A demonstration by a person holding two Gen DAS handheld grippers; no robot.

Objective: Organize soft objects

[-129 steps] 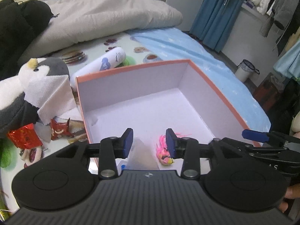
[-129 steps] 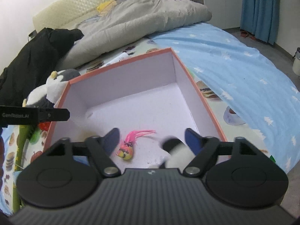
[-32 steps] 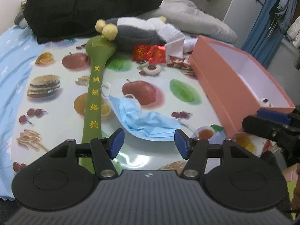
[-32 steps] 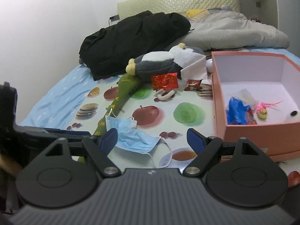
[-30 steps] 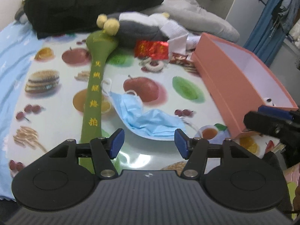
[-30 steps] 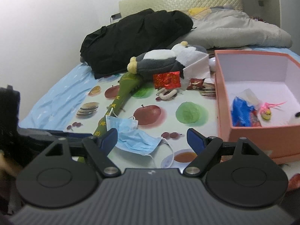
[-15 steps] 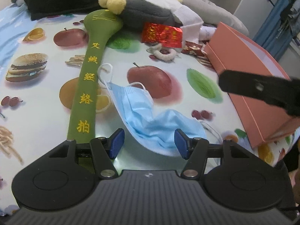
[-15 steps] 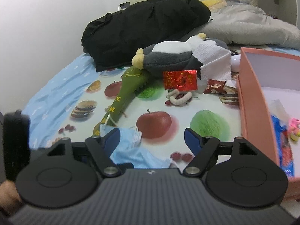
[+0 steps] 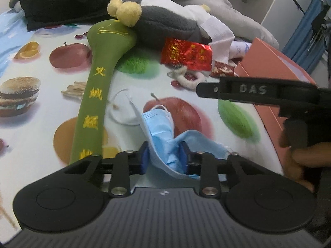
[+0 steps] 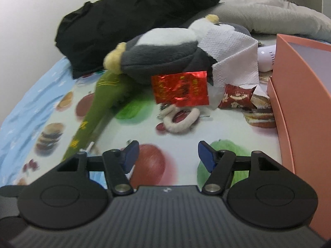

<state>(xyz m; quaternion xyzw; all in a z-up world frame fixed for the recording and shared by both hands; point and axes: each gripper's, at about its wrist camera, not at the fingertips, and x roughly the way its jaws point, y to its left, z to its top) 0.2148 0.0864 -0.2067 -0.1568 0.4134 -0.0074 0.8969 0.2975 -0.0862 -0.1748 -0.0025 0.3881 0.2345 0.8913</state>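
Two hand-held grippers active: left hand-held gripper (image 9: 165,158), spread a second ago, closing on blue mask (image 9: 165,136); right hand-held gripper (image 10: 166,155) narrowing, nothing between; mask box-bound next

The face mask (image 9: 165,136) lies on the printed sheet (image 9: 41,124), and everything else sits around it. Just to its left lies the long padded stick (image 9: 93,103). Behind the mask lies the fluffy ring (image 9: 186,80), then the foil packet (image 9: 186,54), which leans on the penguin toy (image 9: 165,26). The box (image 9: 273,62) stands to the right of the mask.
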